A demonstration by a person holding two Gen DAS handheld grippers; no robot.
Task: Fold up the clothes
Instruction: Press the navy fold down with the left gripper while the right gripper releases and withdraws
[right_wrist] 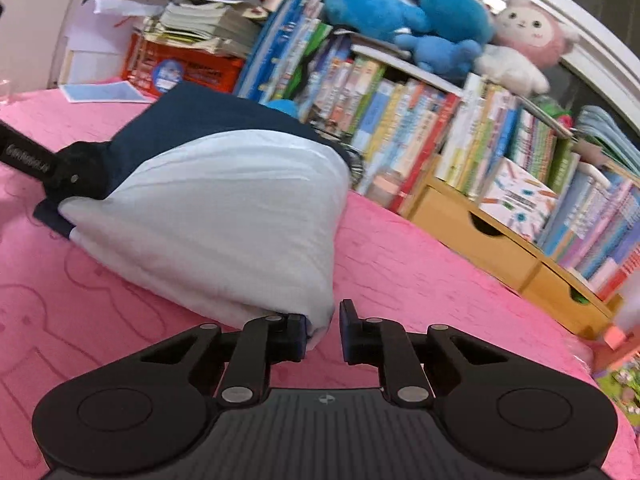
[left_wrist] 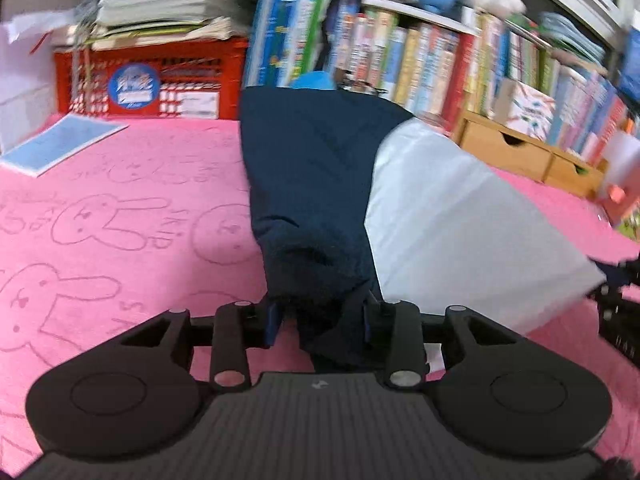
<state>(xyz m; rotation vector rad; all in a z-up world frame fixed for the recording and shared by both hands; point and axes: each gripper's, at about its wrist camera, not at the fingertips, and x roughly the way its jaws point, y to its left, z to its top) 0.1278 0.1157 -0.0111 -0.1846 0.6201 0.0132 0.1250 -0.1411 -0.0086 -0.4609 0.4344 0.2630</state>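
A navy and white garment point(left_wrist: 320, 184) point(right_wrist: 224, 216) stands bunched up like a tent on the pink rabbit-print cover point(left_wrist: 120, 240) point(right_wrist: 420, 264). My left gripper point(left_wrist: 322, 316) has its jaws partly apart around a thick fold of the navy part. The cloth touches the right pad, and pink shows beside the left pad. From the right wrist view the left gripper point(right_wrist: 60, 168) sits at the garment's far left end. My right gripper point(right_wrist: 323, 328) has a narrow gap. The white corner lies against its left pad, clear of the right pad. Part of it point(left_wrist: 616, 292) shows at the white edge.
Behind the garment stand a red crate point(left_wrist: 160, 80) topped with stacked papers, a long row of books point(right_wrist: 440, 128) and a wooden drawer box point(left_wrist: 520, 152) point(right_wrist: 480, 232). Plush toys point(right_wrist: 400, 12) sit on the books. A blue sheet point(left_wrist: 60, 144) lies far left.
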